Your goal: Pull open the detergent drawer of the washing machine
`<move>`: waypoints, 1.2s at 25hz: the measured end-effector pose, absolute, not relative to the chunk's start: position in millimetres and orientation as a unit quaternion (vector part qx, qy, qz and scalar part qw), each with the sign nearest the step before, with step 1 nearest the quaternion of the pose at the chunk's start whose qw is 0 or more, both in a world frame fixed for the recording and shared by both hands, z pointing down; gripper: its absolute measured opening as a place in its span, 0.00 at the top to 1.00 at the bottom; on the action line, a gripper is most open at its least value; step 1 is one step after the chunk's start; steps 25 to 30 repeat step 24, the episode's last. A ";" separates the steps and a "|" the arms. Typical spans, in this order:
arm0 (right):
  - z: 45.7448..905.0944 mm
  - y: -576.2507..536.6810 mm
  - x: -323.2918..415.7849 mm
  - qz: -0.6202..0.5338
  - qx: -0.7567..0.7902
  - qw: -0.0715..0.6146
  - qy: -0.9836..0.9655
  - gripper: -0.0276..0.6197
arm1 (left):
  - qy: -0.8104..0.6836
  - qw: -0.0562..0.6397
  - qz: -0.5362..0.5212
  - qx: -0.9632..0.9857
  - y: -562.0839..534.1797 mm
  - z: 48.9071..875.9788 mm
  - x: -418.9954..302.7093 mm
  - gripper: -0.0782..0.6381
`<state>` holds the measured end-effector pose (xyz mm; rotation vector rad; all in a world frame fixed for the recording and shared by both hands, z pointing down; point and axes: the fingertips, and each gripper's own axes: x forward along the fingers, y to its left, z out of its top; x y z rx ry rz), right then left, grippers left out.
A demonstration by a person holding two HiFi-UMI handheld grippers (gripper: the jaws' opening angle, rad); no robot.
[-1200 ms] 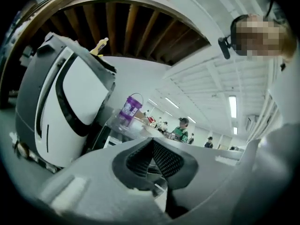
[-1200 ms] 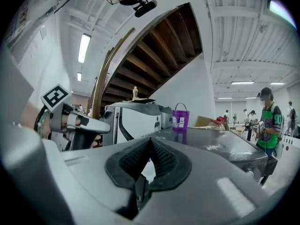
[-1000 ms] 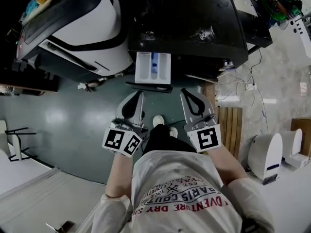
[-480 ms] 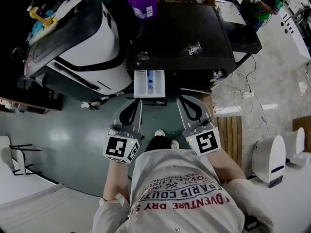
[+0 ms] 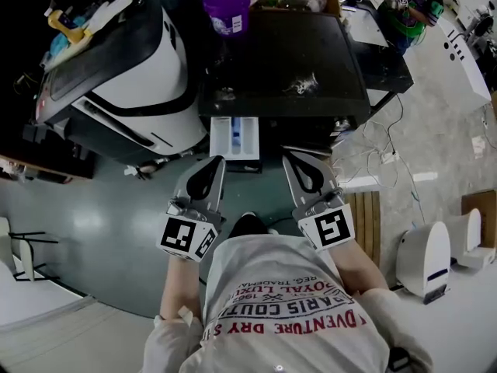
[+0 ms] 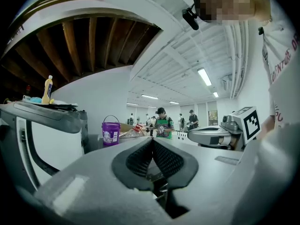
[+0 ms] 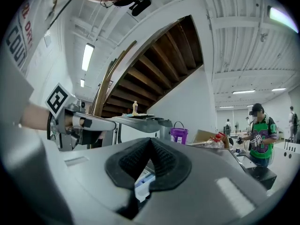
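The washing machine (image 5: 287,61) has a black top, and its white detergent drawer (image 5: 234,137) with a blue compartment stands pulled out from the front. My left gripper (image 5: 217,162) hangs just in front of the drawer's left corner, shut and holding nothing. To the drawer's right my right gripper (image 5: 286,157) is also shut and empty. In the left gripper view the pads of the left gripper (image 6: 152,142) meet. In the right gripper view the right gripper (image 7: 151,141) has its pads together, with the drawer (image 7: 142,183) showing below them. Neither gripper touches the drawer.
A white and black machine (image 5: 132,53) stands left of the washer. A purple bucket (image 5: 227,10) sits behind its top. Wooden slats (image 5: 365,208), cables (image 5: 388,150) and a white appliance (image 5: 423,259) are at the right. People stand far off in the room (image 6: 161,123).
Both grippers have risen in front of the machine, still shut and empty. The left one has rolled a little. The drawer stays pulled out.
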<state>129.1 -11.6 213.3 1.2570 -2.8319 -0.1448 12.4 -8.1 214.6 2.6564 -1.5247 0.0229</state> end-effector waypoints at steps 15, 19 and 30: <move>217.7 -11.4 127.3 -0.046 0.397 0.026 -0.916 0.96 | -0.494 0.048 0.007 0.868 -7.9 215.5 15.5 0.89; 218.6 -11.0 124.4 -0.042 0.392 0.025 -0.919 0.96 | -0.494 0.049 0.012 0.868 -8.3 218.5 17.0 0.89; 228.6 -12.2 127.0 -0.042 0.390 0.039 -0.919 0.96 | -0.490 0.045 0.013 0.871 -9.1 217.8 21.4 0.89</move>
